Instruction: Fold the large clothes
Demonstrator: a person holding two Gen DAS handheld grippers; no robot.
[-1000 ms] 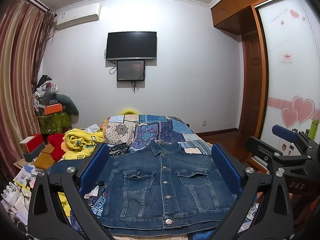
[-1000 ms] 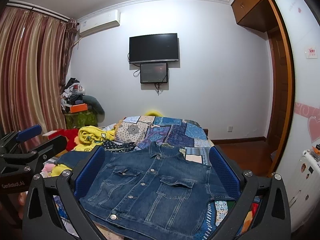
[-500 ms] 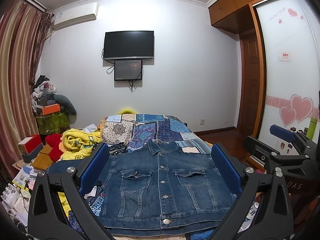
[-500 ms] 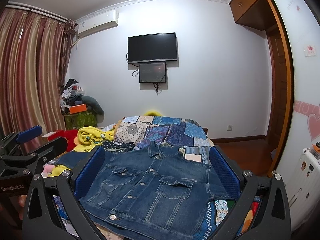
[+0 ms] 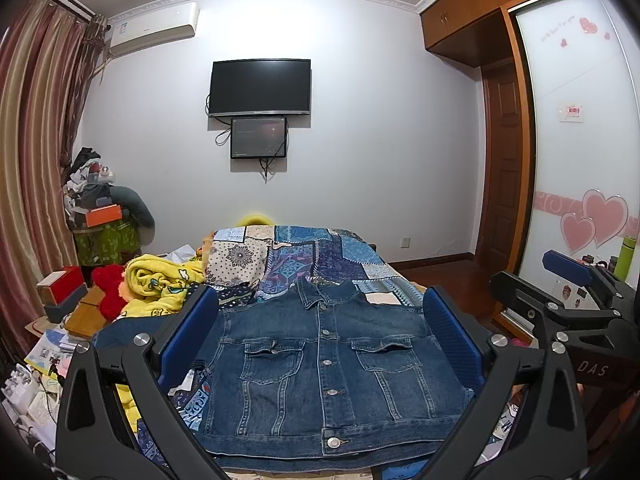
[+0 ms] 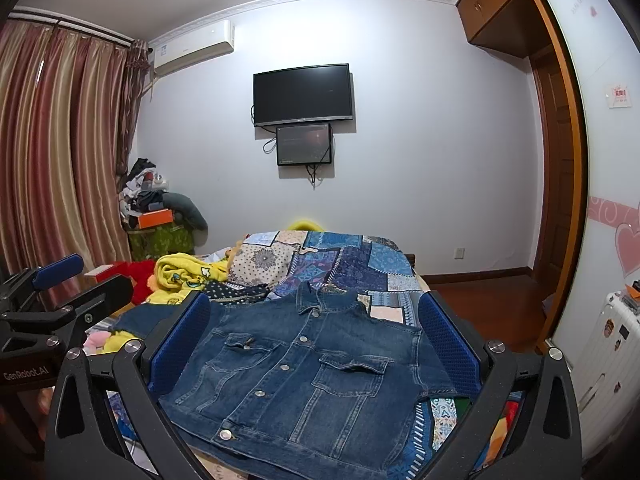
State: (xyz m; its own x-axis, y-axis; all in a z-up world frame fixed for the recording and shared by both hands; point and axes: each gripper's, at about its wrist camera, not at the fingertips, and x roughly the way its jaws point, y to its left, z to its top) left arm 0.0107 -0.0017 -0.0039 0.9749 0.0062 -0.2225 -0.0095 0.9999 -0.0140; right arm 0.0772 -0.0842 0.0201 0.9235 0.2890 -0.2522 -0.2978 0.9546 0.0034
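Left wrist: buttoned denim jacket (image 5: 324,364) on bed (image 5: 320,256)

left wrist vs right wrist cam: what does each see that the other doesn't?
Only the left wrist view: the right gripper off to the right, the two pink hearts on the wardrobe door, and a green bottle.

Only the right wrist view: the left gripper off to the left, and a white suitcase with stickers at the right edge.

Both: the denim jacket lying flat and buttoned on the patchwork bedspread, the wall TV, the yellow blanket, and each camera's own open fingers.
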